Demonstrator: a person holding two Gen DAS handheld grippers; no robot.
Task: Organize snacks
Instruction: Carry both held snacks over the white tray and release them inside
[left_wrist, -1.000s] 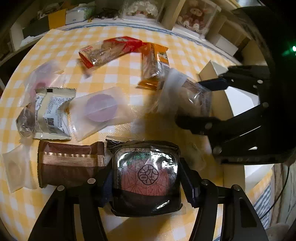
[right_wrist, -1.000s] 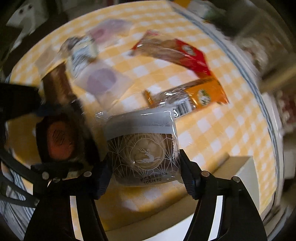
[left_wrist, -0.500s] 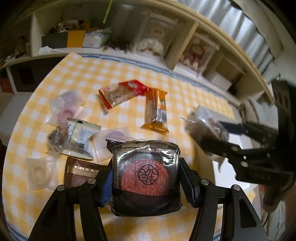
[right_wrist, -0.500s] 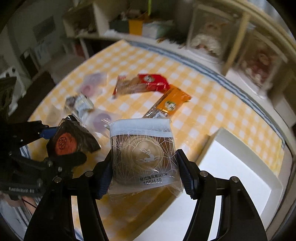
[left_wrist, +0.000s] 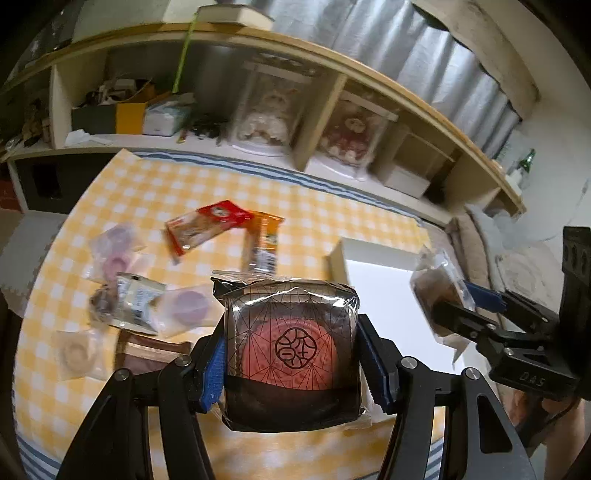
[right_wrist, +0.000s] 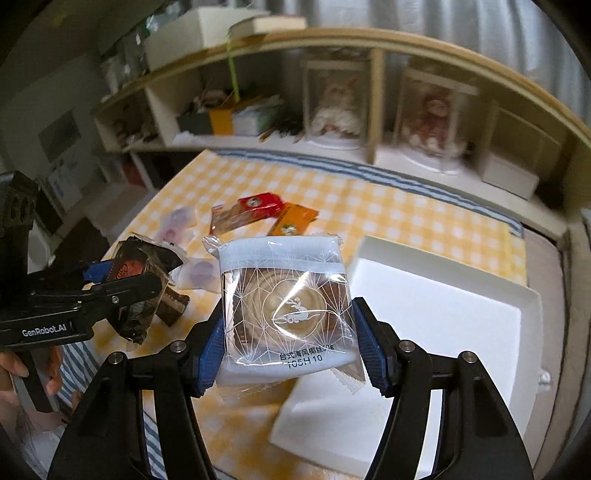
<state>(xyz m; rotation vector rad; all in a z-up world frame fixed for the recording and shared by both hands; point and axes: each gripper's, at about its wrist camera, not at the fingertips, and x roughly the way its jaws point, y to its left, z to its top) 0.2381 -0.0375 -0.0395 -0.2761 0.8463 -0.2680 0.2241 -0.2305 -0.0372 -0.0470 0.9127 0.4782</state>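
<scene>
**A:** Left-wrist view first — what has the left gripper got?

**B:** Its blue pads are clamped on a dark-wrapped pastry, pink round with a black emblem, held up off the yellow checked table. The wrapper hides the table straight behind it and most of a brown packet at eight o'clock.

**A:** And the other snacks?

**B:** Scattered from nine to twelve o'clock: a red packet, an orange bar with its near end hidden behind the pastry, and clear pouches too blurred to read. At three o'clock the right gripper grips a clear-wrapped pastry, seen edge-on. A white box sits between the two; its near corner is covered.

**A:** Right-wrist view?

**B:** The right gripper pinches the clear-wrapped pastry, tan swirl with printed lettering, above the near left corner of the white box. The box's right edge is cut off by the lens rim.

**A:** And the left tool there?

**B:** At nine o'clock, the left gripper holds the dark-wrapped pastry, crumpled and partly hidden by a finger. A hand on its handle is cropped. The shelf behind is blurred.
</scene>
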